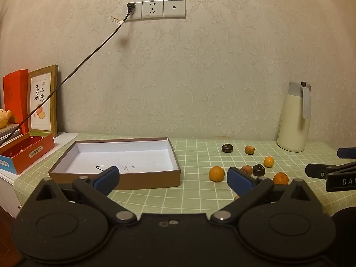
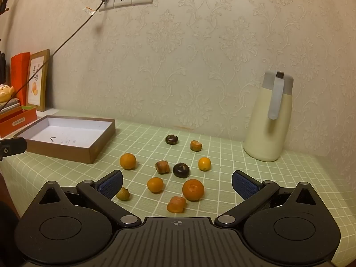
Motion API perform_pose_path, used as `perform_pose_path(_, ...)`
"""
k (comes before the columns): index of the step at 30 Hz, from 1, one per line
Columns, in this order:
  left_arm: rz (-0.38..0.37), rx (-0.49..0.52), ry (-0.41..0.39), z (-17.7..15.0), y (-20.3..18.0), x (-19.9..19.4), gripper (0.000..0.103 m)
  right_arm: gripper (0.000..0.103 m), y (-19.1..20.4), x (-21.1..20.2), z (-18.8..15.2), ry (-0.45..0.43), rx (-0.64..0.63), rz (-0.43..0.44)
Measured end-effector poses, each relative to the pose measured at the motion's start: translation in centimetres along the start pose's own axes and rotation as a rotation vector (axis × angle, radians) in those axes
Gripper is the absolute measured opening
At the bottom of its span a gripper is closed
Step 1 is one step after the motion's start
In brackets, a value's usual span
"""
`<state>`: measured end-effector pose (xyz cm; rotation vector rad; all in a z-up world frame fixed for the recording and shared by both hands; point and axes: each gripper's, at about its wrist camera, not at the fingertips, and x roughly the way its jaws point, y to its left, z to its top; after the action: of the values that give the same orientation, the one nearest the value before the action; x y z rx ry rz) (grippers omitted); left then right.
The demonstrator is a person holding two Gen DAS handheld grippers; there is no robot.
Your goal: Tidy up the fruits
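Small oranges (image 2: 193, 189) and dark fruits (image 2: 181, 170) are scattered on a green checked tablecloth (image 2: 289, 178), right of a shallow brown box (image 2: 66, 136) with nothing in it, while the left gripper (image 1: 173, 178) and right gripper (image 2: 177, 184) are both held spread apart, gripping nothing, above the table.

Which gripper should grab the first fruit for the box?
Probably right. The right gripper is open over the fruits, the large orange just ahead. The left gripper faces the empty box.
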<state>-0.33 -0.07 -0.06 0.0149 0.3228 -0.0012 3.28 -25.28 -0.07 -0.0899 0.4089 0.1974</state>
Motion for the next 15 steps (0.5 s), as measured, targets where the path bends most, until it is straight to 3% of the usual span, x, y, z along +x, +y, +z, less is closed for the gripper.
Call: perform_pose_path(15, -0.001, 0.000, 0.001, 0.06, -0.10, 0.15, 0.097, 0.103, -0.10, 0.05, 0.00, -0.001, 0.000, 0.000)
